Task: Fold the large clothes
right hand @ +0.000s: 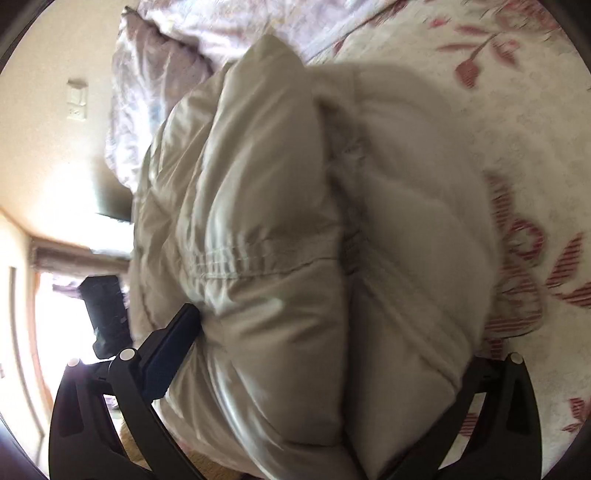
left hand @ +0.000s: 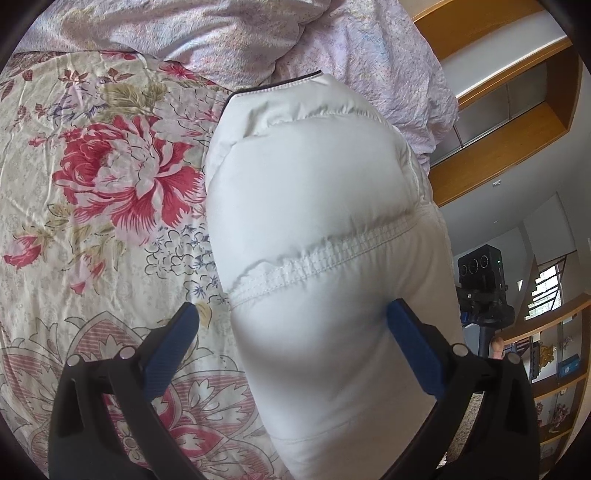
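Left hand-held gripper (left hand: 291, 343) stands spread around the white puffer jacket (left hand: 314, 206), which we see running straight away from it along the flowered bed (left hand: 92, 184), dark-edged hem farthest. Our right hand-held gripper (right hand: 332, 354) is also spread, with the folded bulk between its fingers; we judge both equally near.

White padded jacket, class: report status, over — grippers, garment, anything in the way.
Left gripper open, fingers straddling white padded jacket. Right gripper wide around a bulky fold, grip unclear. Jacket bunched on floral bedspread. Crumpled lilac quilt crowds the far end.
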Tool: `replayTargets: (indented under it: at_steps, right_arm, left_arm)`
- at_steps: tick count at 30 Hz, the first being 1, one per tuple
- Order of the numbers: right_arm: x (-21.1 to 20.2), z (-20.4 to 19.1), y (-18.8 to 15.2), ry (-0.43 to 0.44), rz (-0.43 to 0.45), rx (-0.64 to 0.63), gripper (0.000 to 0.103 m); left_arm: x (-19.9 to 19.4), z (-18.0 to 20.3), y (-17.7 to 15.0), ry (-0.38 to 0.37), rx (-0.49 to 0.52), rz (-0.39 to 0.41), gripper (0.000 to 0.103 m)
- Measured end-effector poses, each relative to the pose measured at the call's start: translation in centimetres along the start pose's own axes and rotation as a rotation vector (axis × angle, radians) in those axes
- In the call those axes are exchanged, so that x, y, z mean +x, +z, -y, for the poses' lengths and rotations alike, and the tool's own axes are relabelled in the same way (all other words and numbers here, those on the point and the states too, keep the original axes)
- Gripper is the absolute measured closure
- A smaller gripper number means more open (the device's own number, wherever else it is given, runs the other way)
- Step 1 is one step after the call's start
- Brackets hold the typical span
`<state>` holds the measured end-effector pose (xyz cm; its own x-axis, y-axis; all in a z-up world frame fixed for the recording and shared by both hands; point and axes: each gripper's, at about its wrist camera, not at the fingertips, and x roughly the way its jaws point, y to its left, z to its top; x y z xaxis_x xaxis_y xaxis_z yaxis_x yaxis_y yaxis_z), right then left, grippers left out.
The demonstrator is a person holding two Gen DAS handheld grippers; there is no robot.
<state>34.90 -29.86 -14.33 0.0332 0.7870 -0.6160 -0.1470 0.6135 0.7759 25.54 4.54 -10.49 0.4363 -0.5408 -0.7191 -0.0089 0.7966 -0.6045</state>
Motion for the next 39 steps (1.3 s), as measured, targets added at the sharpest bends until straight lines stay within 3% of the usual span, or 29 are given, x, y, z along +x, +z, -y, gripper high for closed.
replayTargets:
  at_steps: [2,5,9,16,24,28,34,39]
  right_arm:
    - [0.2,-0.8,0.0,-0.008,-0.019,-0.051,0.001]
    - [0.3,0.0,0.4,0.021,0.000,0.009,0.001]
    - [0.2,0.0,0.2,0.032,0.012,0.006,0.001]
    - [-0.9,1.7,-0.5,0.054,0.015,0.007,0.001]
    - [-1.0,2.1,-1.3,0.083,0.037,-0.023,0.001]
    - [-0.7,1.7,-1.6,0.092,0.039,-0.025,0.001]
    - [-0.9,1.3,-2.3,0.193,0.062,-0.036,0.014]
    - [0.2,-0.9,-1.3,0.238,0.067,-0.069,0.014]
  left_arm:
    - [0.2,-0.2,0.0,-0.020,-0.005,-0.007,0.002]
    - [0.5,-0.8,0.2,-0.058,-0.026,-0.030,0.002]
    - [1.0,-1.0,0.3,-0.079,-0.031,-0.030,0.002]
    - [2.3,-2.1,0.2,-0.180,-0.109,-0.048,0.002]
    - [2.2,-0.4,0.0,-0.169,-0.120,0.030,0.002]
    - [1.9,0.4,0.6,-0.167,-0.101,0.037,0.012]
    - [-0.1,-0.2,1.2,-0.177,-0.074,0.092,0.024]
    - [-2.8,-0.8,2.5,-0.194,-0.060,0.163,0.028]
